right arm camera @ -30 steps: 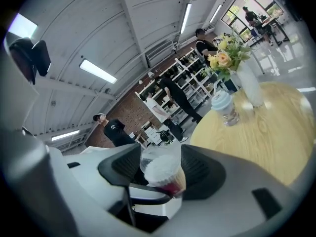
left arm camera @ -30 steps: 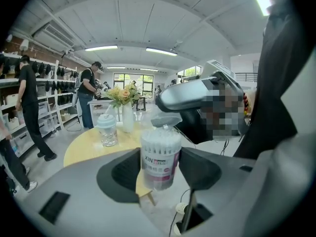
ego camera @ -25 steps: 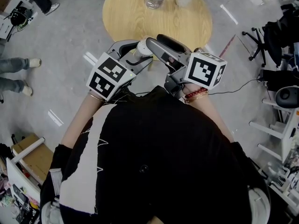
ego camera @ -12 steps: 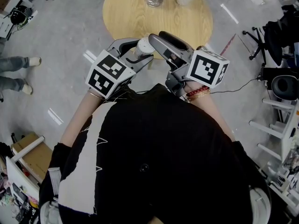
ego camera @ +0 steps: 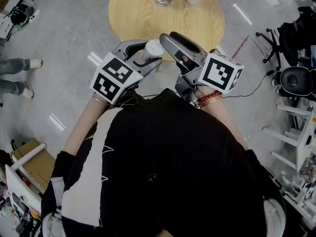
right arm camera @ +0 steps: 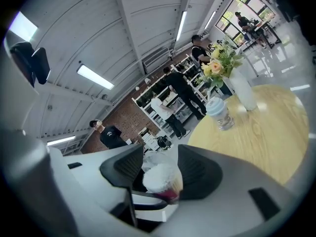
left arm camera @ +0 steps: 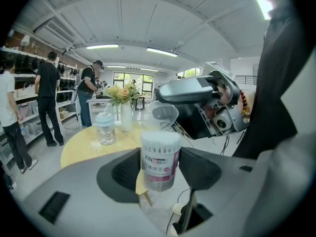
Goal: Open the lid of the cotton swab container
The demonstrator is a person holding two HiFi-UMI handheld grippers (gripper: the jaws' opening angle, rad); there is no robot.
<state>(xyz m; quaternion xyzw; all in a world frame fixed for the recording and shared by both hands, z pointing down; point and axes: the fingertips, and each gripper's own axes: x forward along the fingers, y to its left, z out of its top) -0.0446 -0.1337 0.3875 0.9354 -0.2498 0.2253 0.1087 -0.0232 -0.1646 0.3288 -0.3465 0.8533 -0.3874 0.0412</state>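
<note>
Head view: claws are hiding the cotton swab container below its white top.
Left claw is gripping it upright by the near edge of the surface; right claw, just narrowing, is straddling its raised clear lid, contact unclear.

My head cam sits over the wearer's torso, looking fwd and steeply down onto the left tongs and right tongs, w/ the round tabletop just beyond and the floor all round. Left gripper view rides low behind its own jaws, v. close, facing across the tabletop toward the shelves. Right gripper view does likewise but rolled, w/ the ceiling filling its upper part. All three share the cotton swab container, the tabletop and its lidded jar, and left gripper view also catches the right tongs side-on.
</note>
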